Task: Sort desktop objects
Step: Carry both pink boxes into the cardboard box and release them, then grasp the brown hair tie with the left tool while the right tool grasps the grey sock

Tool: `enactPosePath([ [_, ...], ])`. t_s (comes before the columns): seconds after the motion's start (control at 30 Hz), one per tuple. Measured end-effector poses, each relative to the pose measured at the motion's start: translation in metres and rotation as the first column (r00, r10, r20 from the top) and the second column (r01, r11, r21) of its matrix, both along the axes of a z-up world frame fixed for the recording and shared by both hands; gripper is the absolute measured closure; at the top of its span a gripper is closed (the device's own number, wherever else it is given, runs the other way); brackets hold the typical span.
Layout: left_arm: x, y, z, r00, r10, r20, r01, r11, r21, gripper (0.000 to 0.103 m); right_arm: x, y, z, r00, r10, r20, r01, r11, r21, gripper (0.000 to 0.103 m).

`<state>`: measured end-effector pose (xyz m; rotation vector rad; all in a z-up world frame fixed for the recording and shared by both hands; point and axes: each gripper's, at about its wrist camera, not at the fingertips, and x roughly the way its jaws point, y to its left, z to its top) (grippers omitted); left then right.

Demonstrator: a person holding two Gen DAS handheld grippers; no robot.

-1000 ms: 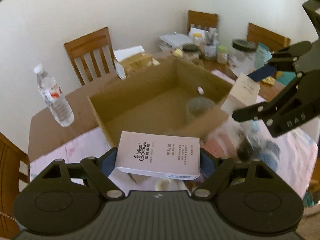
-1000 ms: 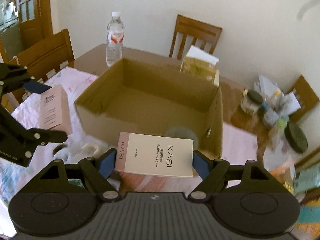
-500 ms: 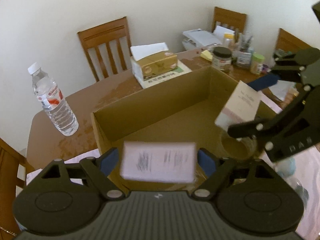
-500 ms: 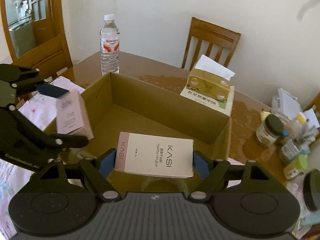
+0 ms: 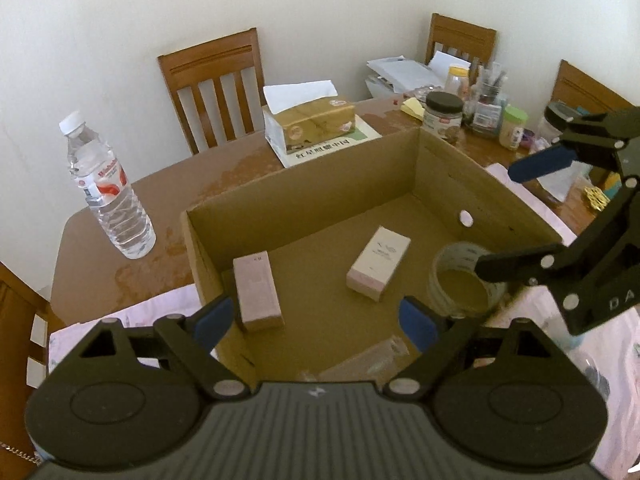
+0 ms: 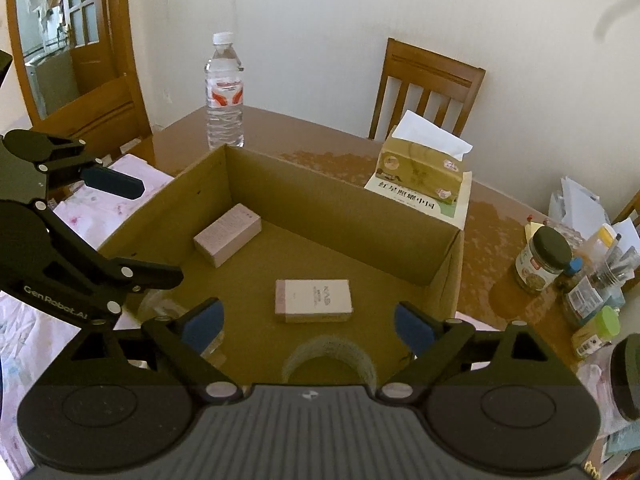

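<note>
An open cardboard box (image 5: 304, 184) (image 6: 344, 204) stands on the table. Two small pale boxes lie on its floor: a pinkish one (image 5: 256, 292) (image 6: 227, 234) at the left and a white KASI one (image 5: 378, 268) (image 6: 313, 301) in the middle. A clear tape roll (image 5: 460, 284) (image 6: 330, 356) lies in the box's near right part. My left gripper (image 5: 314, 320) is open and empty above the box's near edge. My right gripper (image 6: 306, 322) is open and empty above the box; it also shows in the left wrist view (image 5: 516, 216).
A water bottle (image 5: 106, 188) (image 6: 224, 92) stands left of the box. A tissue box (image 5: 308, 124) (image 6: 424, 168) sits behind it. Jars (image 6: 540, 260), bottles and papers crowd the right end of the table. Wooden chairs (image 5: 212, 84) surround the table. A floral cloth (image 6: 132, 196) covers the near side.
Both grippers have opened and let go of their boxes, which now lie on the cardboard box's floor. Both grippers moved forward over the box.
</note>
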<state>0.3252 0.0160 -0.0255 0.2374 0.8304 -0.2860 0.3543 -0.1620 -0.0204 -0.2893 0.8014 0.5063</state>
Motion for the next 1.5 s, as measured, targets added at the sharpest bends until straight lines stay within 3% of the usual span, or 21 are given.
enactPosePath([
  [0.47,-0.089,-0.002,0.005,0.994,-0.105,0.014,0.105,0.994,0.013,0.010,-0.072,-0.002,0.009,1.000,0.004,0.016,-0.004,1.000,-0.006,0.005],
  [0.83,-0.150,-0.007,-0.012,0.982,-0.191,0.006,0.191,0.981,0.037,0.010,-0.136,-0.023,-0.001,0.999,-0.050,0.003,0.050,0.999,0.006,0.003],
  [1.1,-0.175,-0.011,-0.038,0.976,-0.219,-0.020,0.219,0.975,0.028,0.010,-0.168,-0.046,-0.023,0.989,-0.145,-0.025,0.145,0.989,0.006,0.003],
  [1.5,-0.175,-0.018,-0.065,0.978,-0.199,-0.065,0.202,0.979,0.040,0.010,-0.194,-0.059,-0.066,0.972,-0.220,-0.082,0.219,0.975,-0.022,0.003],
])
